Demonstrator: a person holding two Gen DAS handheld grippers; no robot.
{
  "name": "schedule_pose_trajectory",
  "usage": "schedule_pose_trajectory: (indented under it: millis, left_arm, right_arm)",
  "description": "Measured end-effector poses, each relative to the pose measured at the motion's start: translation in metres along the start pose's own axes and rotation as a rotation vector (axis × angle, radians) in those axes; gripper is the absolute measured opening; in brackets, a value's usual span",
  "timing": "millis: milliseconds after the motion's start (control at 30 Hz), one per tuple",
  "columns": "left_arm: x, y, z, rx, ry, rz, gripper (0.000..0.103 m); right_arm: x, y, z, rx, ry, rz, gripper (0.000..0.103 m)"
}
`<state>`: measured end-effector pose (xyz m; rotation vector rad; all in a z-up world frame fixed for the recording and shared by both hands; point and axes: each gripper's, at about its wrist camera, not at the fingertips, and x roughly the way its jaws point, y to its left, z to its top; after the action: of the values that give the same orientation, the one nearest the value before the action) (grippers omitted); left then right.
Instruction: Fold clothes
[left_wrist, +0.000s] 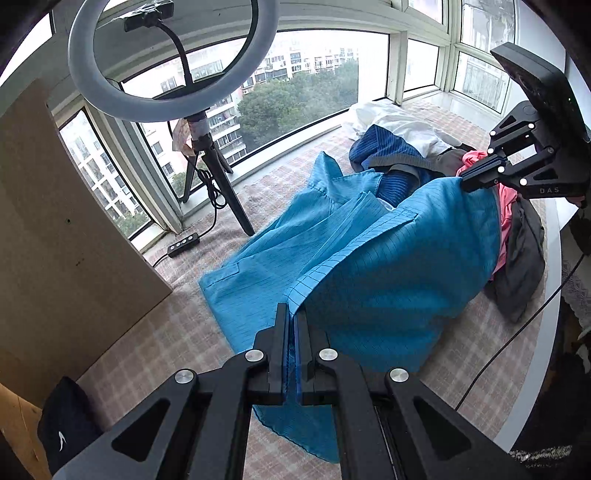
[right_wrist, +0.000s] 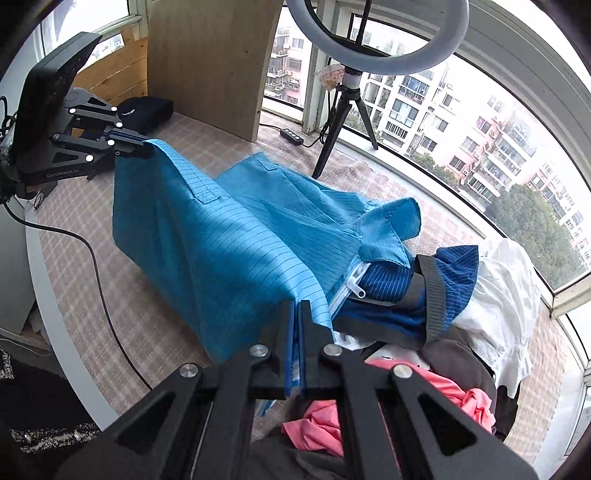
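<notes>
A light blue striped jacket (left_wrist: 369, 266) hangs lifted above the checked cloth, stretched between both grippers. My left gripper (left_wrist: 291, 314) is shut on one corner of its edge, and the same gripper shows in the right wrist view (right_wrist: 147, 146) at the far left. My right gripper (right_wrist: 296, 306) is shut on the other corner, beside the white zipper (right_wrist: 349, 286); it appears in the left wrist view (left_wrist: 463, 181) at the upper right. The jacket (right_wrist: 229, 240) sags between the two grips, its collar (right_wrist: 391, 225) and far half still trailing on the surface.
A pile of clothes, dark blue (right_wrist: 391, 291), white (right_wrist: 498, 295), pink (right_wrist: 461, 398) and grey, lies to the right. A ring light on a tripod (left_wrist: 207, 147) with a cable and switch stands by the window. A wooden board (left_wrist: 55, 221) leans at left, near a dark pouch (right_wrist: 147, 109).
</notes>
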<state>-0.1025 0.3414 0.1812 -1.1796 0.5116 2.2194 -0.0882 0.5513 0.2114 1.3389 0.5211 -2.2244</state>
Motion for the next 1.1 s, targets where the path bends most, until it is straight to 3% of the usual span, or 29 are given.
schedule_pose_trajectory:
  millis: [200, 400, 467, 600, 667, 800, 933, 1100]
  left_arm:
    - [0.088, 0.048, 0.029, -0.036, 0.094, -0.088, 0.001]
    - [0.179, 0.078, 0.03, -0.095, 0.197, -0.19, 0.002]
    - [0.196, 0.085, 0.027, -0.137, 0.211, -0.233, 0.002]
    - [0.178, 0.098, 0.023, -0.206, 0.121, -0.258, 0.007]
    - [0.161, 0.11, 0.021, -0.26, 0.073, -0.263, 0.016]
    - [0.122, 0.124, -0.002, -0.346, 0.027, -0.273, 0.02]
    - [0.114, 0.131, -0.03, -0.395, 0.071, -0.261, 0.034]
    - [0.146, 0.139, -0.039, -0.524, 0.137, -0.307, 0.035]
  right_arm:
    - [0.075, -0.053, 0.039, 0.063, 0.092, 0.012, 0.002]
    - [0.161, -0.111, 0.055, 0.218, 0.164, 0.075, 0.002]
    - [0.171, -0.129, 0.051, 0.317, 0.164, 0.108, 0.003]
    - [0.139, -0.156, 0.024, 0.528, 0.033, 0.186, 0.007]
    - [0.115, -0.16, 0.005, 0.619, -0.027, 0.21, 0.016]
    - [0.075, -0.143, -0.022, 0.691, -0.105, 0.265, 0.018]
    - [0.062, -0.116, -0.028, 0.666, -0.087, 0.276, 0.033]
    - [0.091, -0.1, -0.016, 0.61, 0.01, 0.213, 0.033]
